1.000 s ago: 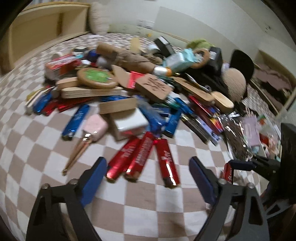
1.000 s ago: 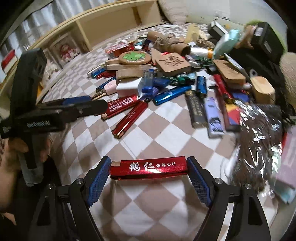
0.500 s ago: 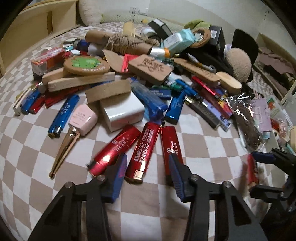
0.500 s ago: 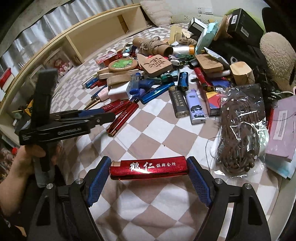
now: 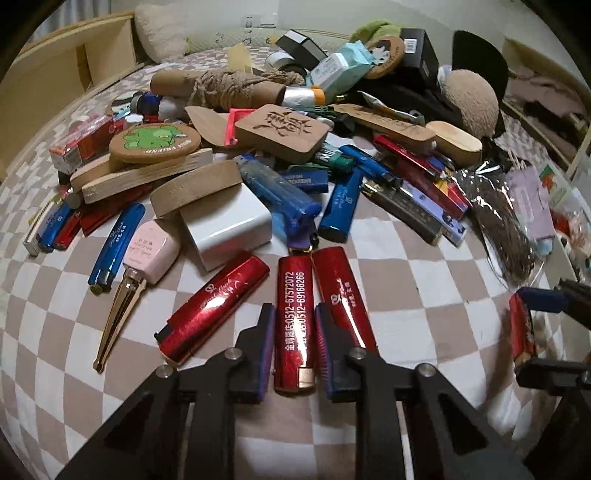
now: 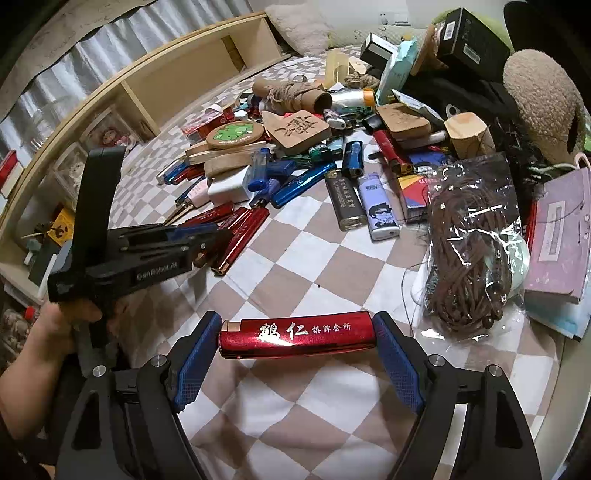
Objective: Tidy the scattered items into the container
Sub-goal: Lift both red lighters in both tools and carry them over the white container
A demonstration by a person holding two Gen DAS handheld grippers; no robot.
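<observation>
On the checkered bed: both tongs grip red lighters.
Left wrist view: the left tongs are closed narrowly around the middle red lighter of three lying side by side before the clutter pile. Right wrist view: the right tongs stand wide, clamping a lettered red lighter endwise above the checkered bed.

Home bedroom: beige-and-white checkered bedspread, fluffy cream pillow by wall, light wooden shelf unit holding small figurines.
</observation>
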